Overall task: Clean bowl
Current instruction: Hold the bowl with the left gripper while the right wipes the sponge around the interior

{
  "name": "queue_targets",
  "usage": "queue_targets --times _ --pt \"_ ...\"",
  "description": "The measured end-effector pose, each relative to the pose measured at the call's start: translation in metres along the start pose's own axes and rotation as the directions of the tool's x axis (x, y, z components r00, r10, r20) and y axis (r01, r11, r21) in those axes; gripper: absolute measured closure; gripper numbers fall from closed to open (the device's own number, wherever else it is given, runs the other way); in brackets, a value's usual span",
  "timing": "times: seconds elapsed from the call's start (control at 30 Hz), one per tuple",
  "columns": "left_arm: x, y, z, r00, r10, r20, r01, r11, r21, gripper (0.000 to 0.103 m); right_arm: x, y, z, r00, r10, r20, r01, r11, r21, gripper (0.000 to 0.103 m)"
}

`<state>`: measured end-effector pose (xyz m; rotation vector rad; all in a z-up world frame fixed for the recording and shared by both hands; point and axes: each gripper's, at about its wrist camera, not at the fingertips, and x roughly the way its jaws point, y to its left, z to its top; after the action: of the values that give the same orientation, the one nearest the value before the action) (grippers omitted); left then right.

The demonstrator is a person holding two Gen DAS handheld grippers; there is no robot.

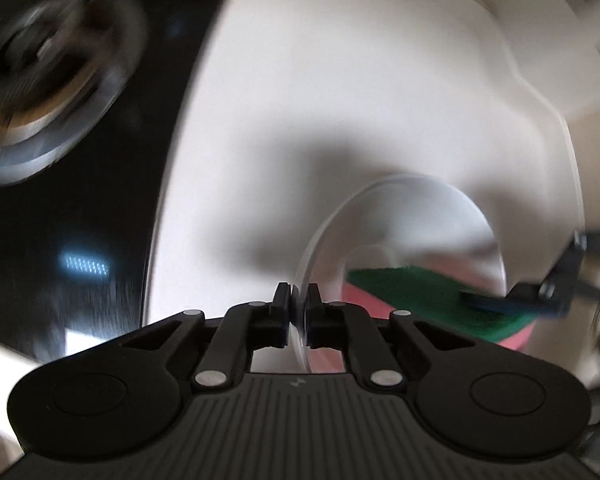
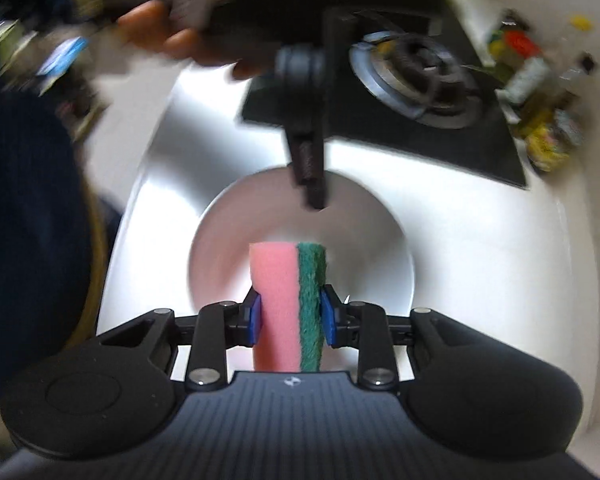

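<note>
My left gripper (image 1: 299, 300) is shut on the rim of a clear glass bowl (image 1: 404, 216) and holds it on edge over the white counter. In the right wrist view the bowl (image 2: 360, 232) shows as a pale round dish, with the left gripper (image 2: 314, 196) reaching in from above onto its far rim. My right gripper (image 2: 291, 316) is shut on a pink and green sponge (image 2: 288, 300), which stands inside the bowl. In the left wrist view the sponge (image 1: 420, 296) lies across the bowl's inside, with a right gripper finger (image 1: 532, 300) on it.
A black glass hob (image 1: 80, 160) with a gas burner (image 1: 40, 80) lies to the left; the hob (image 2: 496, 148) and burner (image 2: 416, 76) also show in the right wrist view. Bottles and jars (image 2: 540, 92) stand beyond the hob. A person's hand (image 2: 172, 28) holds the left gripper.
</note>
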<state>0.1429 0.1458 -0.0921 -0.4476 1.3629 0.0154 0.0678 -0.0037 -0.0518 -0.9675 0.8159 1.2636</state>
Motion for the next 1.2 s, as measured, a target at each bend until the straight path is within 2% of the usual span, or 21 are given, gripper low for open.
queue_targets --times 0.07,0.17,0.27,0.43,0.5,0.6,0.7,0.8,0.9,1.03,1.1,1.2 --pt "0.0 -0.005 0.003 0.999 0.027 0.019 -0.027 0.999 0.017 0.097 0.005 0.011 0.011 0.997 -0.068 0.023 0.065 0.993 0.099 0.077" --pt "0.001 -0.012 0.01 0.998 0.05 0.031 -0.053 0.995 0.083 0.097 0.007 0.03 0.016 0.996 -0.022 0.09 0.019 0.999 0.041 0.077" --pt "0.002 -0.013 0.012 0.999 0.036 0.034 -0.04 0.99 0.134 0.098 0.013 0.035 0.014 0.997 0.031 0.074 -0.023 0.994 -0.102 0.076" --pt "0.002 -0.016 0.006 0.999 0.013 0.03 -0.019 0.982 0.189 0.099 0.009 0.023 0.008 0.992 0.121 0.036 -0.11 0.968 -0.224 0.076" --pt "0.002 -0.019 0.004 0.999 0.025 0.035 -0.031 0.981 0.193 0.099 0.007 0.016 0.007 0.993 0.117 0.036 -0.107 0.973 -0.203 0.076" --pt "0.0 -0.024 0.002 0.997 0.054 0.049 -0.062 0.982 0.177 0.099 -0.006 0.021 0.009 0.994 0.078 0.083 -0.075 0.996 -0.041 0.077" --pt "-0.003 -0.026 0.003 0.995 0.08 0.059 -0.089 0.983 0.163 0.098 -0.002 0.03 0.014 0.992 0.042 0.116 -0.041 0.999 -0.017 0.077" --pt "-0.003 -0.028 -0.002 0.993 0.091 0.072 -0.102 0.981 0.163 0.098 -0.003 0.042 0.013 0.991 0.049 0.123 -0.037 0.995 -0.097 0.077" --pt "-0.005 -0.02 -0.005 0.995 0.065 0.073 -0.075 0.986 0.151 0.098 -0.006 0.051 0.006 0.99 0.083 0.112 -0.058 0.977 -0.207 0.076" --pt "-0.011 -0.018 -0.017 0.997 0.03 0.071 -0.042 0.983 0.181 0.098 -0.012 0.047 -0.013 0.984 0.167 0.062 -0.138 0.935 -0.327 0.076" --pt "-0.014 -0.022 -0.026 0.996 0.043 0.083 -0.059 0.975 0.214 0.097 -0.015 0.04 -0.02 0.982 0.186 0.03 -0.164 0.92 -0.356 0.075" --pt "-0.018 -0.025 -0.036 0.995 0.054 0.08 -0.073 0.961 0.266 0.094 -0.02 0.026 -0.025 0.986 0.164 0.006 -0.152 0.925 -0.348 0.076"
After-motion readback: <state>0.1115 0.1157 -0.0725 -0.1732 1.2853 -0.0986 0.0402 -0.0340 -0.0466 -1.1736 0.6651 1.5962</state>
